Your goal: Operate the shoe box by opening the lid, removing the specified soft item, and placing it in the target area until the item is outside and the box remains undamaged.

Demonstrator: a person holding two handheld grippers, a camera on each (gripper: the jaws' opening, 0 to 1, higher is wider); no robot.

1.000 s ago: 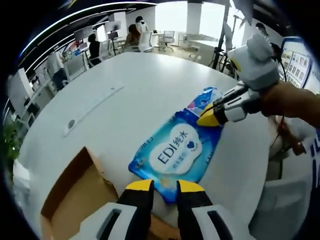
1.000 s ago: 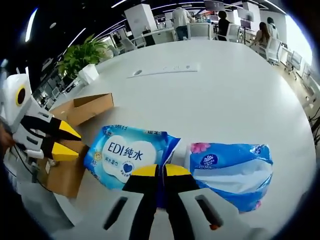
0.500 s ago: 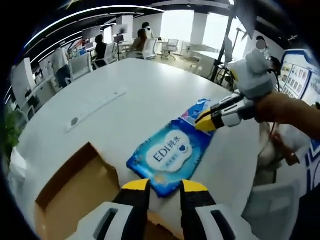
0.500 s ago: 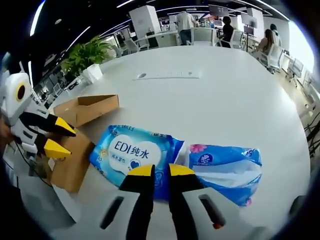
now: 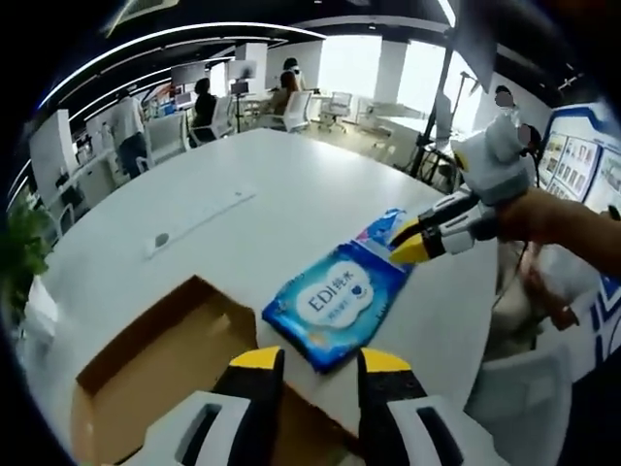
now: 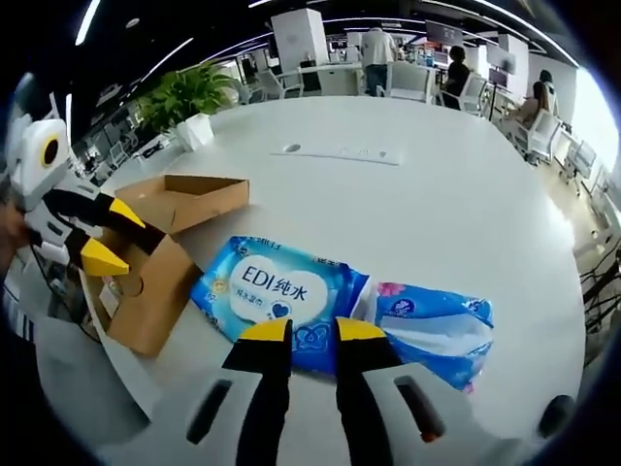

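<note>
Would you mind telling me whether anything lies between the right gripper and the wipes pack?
Nothing visible does. The wipes pack lies flat on the table just ahead of the open right gripper, with the tissue pack beside it and the box off to the other side.

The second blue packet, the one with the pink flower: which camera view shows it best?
The right gripper view. There the flower packet lies whole on the white table, beside the EDI wipes pack. In the left gripper view the flower packet is just a small corner beyond the wipes, partly hidden behind the right gripper.
</note>
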